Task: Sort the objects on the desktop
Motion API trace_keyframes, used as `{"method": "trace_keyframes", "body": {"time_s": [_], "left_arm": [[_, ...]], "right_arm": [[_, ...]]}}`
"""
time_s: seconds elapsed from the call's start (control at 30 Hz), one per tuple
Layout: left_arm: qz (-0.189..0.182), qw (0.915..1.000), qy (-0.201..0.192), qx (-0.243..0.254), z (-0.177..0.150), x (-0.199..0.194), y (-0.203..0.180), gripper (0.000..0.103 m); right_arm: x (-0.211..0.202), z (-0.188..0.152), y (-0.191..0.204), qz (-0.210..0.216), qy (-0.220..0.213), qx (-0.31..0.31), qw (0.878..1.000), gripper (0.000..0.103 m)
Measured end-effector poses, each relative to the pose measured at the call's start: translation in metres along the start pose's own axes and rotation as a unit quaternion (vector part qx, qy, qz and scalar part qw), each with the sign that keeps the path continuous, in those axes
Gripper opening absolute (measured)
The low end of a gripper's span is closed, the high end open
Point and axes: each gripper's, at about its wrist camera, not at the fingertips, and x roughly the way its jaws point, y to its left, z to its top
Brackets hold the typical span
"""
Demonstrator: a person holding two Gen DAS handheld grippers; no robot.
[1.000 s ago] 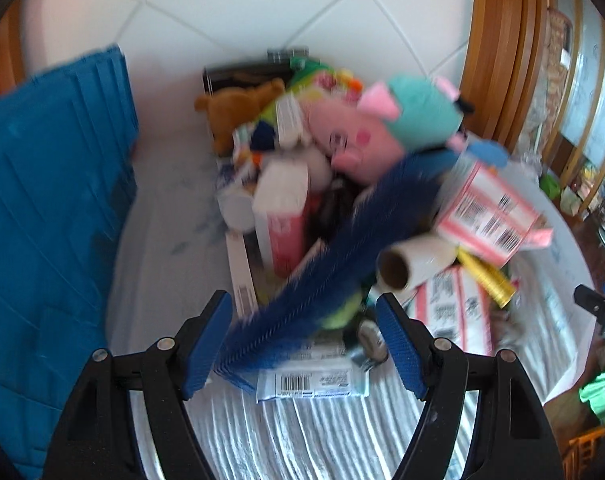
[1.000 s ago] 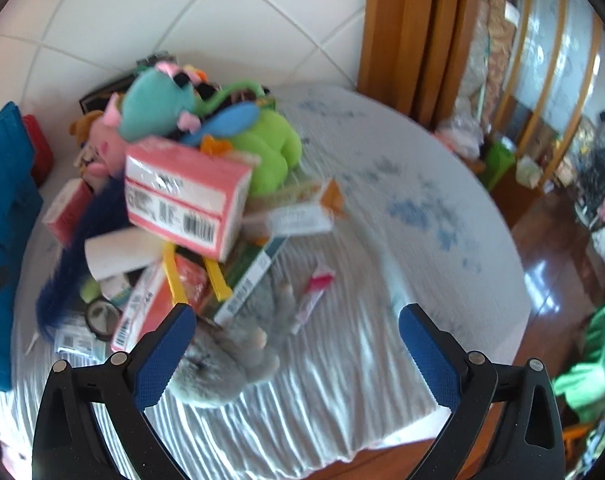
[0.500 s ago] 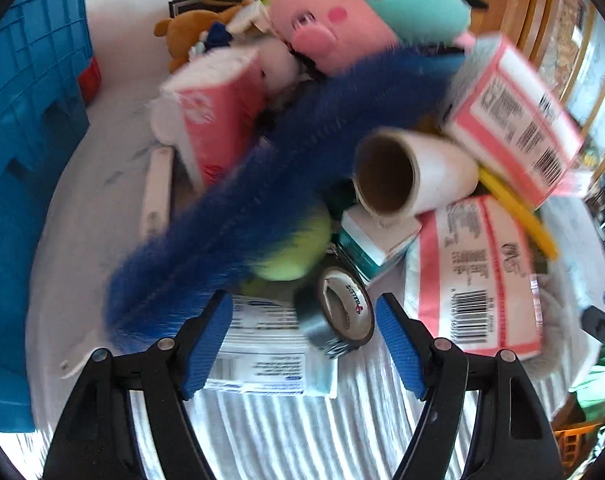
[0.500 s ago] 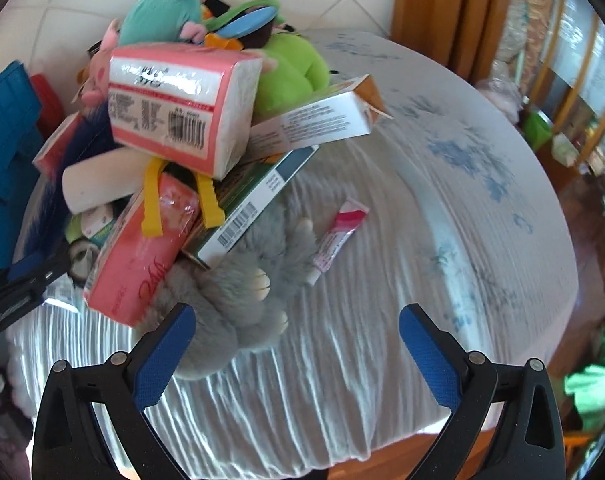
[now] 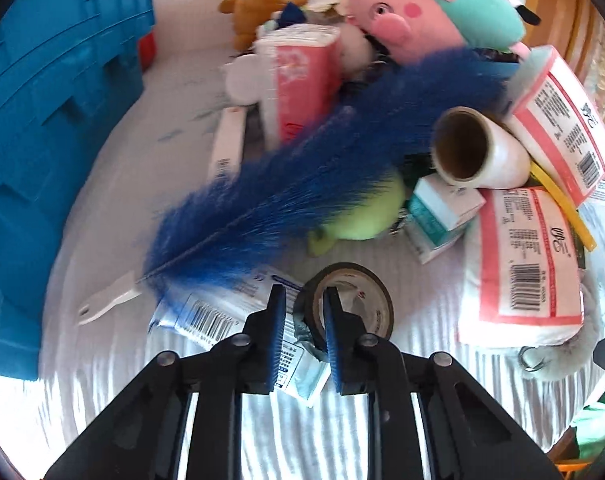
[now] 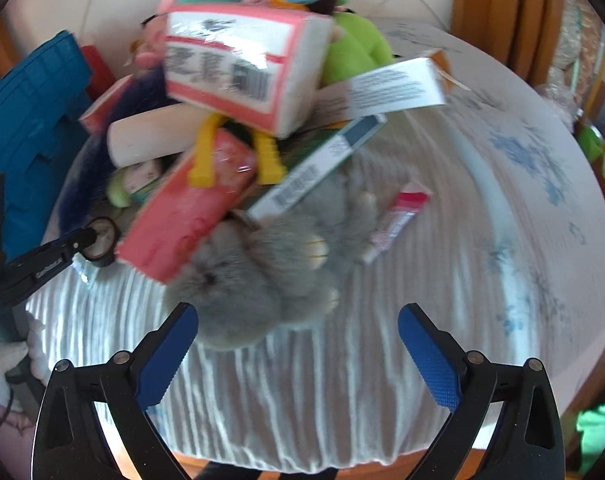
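My left gripper [image 5: 301, 308] has its two blue pads drawn close together, pinching the near wall of a dark roll of tape [image 5: 348, 300]; one pad sits inside the roll's hole, the other outside its rim. The tape stands on edge on the white ribbed cloth that covers the surface [image 5: 402, 380], at the near edge of a heap of things. Beside it and under the left pad lies a flat white packet with a barcode [image 5: 206, 316]. A blue feather duster [image 5: 322, 168] with a white handle slants across the heap, above a light green plush [image 5: 362, 212]. Beyond it I see a cardboard-cored roll [image 5: 474, 148], two pink tissue packs [image 5: 522, 264], a pink pig plush [image 5: 390, 20] and a blue crate [image 5: 54, 120] to the left.

My right gripper [image 6: 298, 344] hangs with its pads spread wide, gripping nothing. Just beyond them, closer to the left pad, a grey plush toy [image 6: 262, 276] lies on the cloth, partly under a pink tissue pack [image 6: 182, 216] and a long white-and-blue box [image 6: 318, 168]. A small pink tube [image 6: 398, 220] lies just to the right of the plush. At the left edge of this view the left gripper reaches the tape roll [image 6: 100, 238].
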Motion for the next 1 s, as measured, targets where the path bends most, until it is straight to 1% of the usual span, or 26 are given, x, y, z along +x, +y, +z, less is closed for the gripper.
{"method": "trace_keyframes", "body": {"time_s": [0.07, 0.13, 0.27, 0.33, 0.47, 0.5, 0.53, 0.57, 0.6, 0.7, 0.8, 0.87, 0.9, 0.97, 1.0], "left_arm": [[-0.002, 1.0000, 0.002, 0.001, -0.001, 0.000, 0.001, 0.019], [-0.002, 1.0000, 0.002, 0.005, -0.002, -0.001, -0.002, 0.019], [0.007, 0.9998, 0.004, 0.020, -0.005, 0.001, -0.012, 0.019], [0.005, 0.9999, 0.003, 0.015, -0.006, 0.002, -0.012, 0.019], [0.004, 0.9998, 0.002, 0.018, -0.005, 0.003, -0.014, 0.019], [0.007, 0.9998, 0.001, 0.020, -0.005, 0.003, -0.015, 0.019], [0.009, 0.9997, 0.000, 0.023, -0.004, 0.003, -0.017, 0.019], [0.009, 0.9996, -0.001, 0.025, -0.004, 0.002, -0.019, 0.018], [0.009, 0.9996, -0.002, 0.026, -0.003, 0.000, -0.020, 0.018], [0.006, 0.9995, -0.007, 0.030, -0.002, -0.010, -0.023, 0.017], [0.003, 0.9990, -0.030, 0.032, 0.004, -0.029, -0.025, 0.017], [0.001, 0.9982, -0.051, 0.032, 0.012, -0.045, -0.027, 0.017], [-0.001, 0.9978, -0.059, 0.032, 0.016, -0.051, -0.027, 0.017], [-0.002, 0.9967, -0.074, 0.033, 0.020, -0.064, -0.025, 0.017], [-0.002, 0.9965, -0.076, 0.034, 0.024, -0.063, -0.023, 0.017]], "right_arm": [[0.004, -0.001, 0.007, 0.017, 0.002, -0.005, 1.000, 0.102], [0.010, -0.001, 0.012, 0.024, 0.004, -0.008, 1.000, 0.102], [0.035, 0.004, 0.017, 0.020, 0.014, -0.008, 1.000, 0.102], [0.046, 0.006, 0.017, 0.021, 0.015, -0.005, 1.000, 0.102], [0.056, 0.006, 0.020, 0.009, 0.004, -0.015, 1.000, 0.101], [0.057, 0.007, 0.021, 0.008, 0.002, -0.016, 1.000, 0.097], [0.059, 0.009, 0.023, 0.005, -0.001, -0.020, 1.000, 0.086], [0.059, 0.011, 0.025, -0.005, -0.005, -0.026, 1.000, 0.078], [0.059, 0.015, 0.028, -0.012, -0.010, -0.033, 0.999, 0.059], [0.053, 0.020, 0.027, -0.007, -0.005, -0.024, 1.000, 0.054], [0.036, 0.017, 0.016, 0.012, -0.009, -0.006, 1.000, 0.050], [0.018, 0.017, 0.006, 0.023, -0.021, 0.006, 0.999, 0.034], [0.009, 0.017, 0.003, 0.027, -0.031, 0.009, 0.999, 0.003], [-0.010, 0.022, -0.003, 0.022, -0.050, 0.007, 0.998, 0.001], [-0.015, 0.024, -0.005, 0.018, -0.056, 0.006, 0.998, 0.001]]}}
